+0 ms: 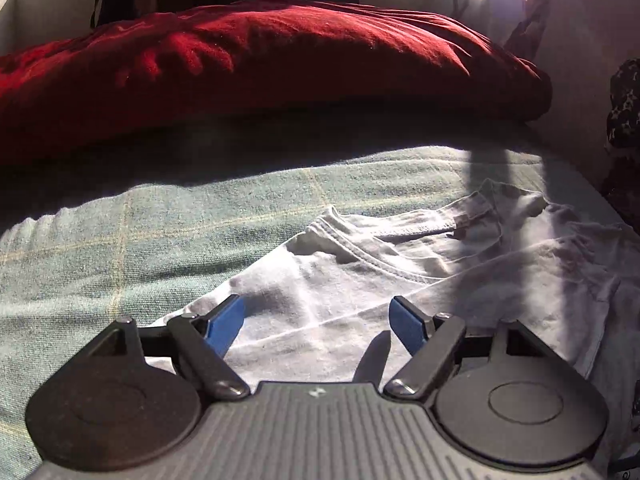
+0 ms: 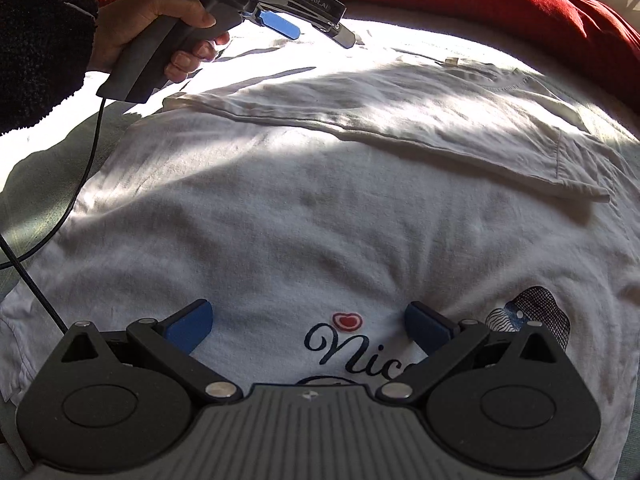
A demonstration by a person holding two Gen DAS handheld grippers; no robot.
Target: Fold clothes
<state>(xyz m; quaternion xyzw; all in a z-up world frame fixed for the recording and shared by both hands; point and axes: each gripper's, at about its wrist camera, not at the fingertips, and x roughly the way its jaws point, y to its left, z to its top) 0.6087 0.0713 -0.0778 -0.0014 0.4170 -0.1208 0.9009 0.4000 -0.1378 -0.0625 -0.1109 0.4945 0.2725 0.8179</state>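
Right gripper [image 2: 308, 326], black two-finger tool with blue pads: jaws spread wide, gripping nothing, poised over the printed chest

White cotton T-shirt with dark script lettering and a small red heart [image 2: 304, 208]: lies spread, print up, on the pale green checked woven bedcover [image 1: 120, 232]; one side panel with its sleeve lies turned in across the body at 1 o'clock; neckline towards 2 o'clock; cloth soft, creased, patched with sun and shadow

Left gripper [image 2: 298, 28], same make, in a hand [image 2: 140, 24] with a dark fleecy sleeve, at 11 o'clock: jaws wide, empty

Crimson plush cushion [image 1: 260, 64]: 12 o'clock, beyond the shirt

Risks: a pinch taking one layer only would drag the folded panel open; the trailing black cable [image 2: 80, 176] at 9 o'clock could snag the hem
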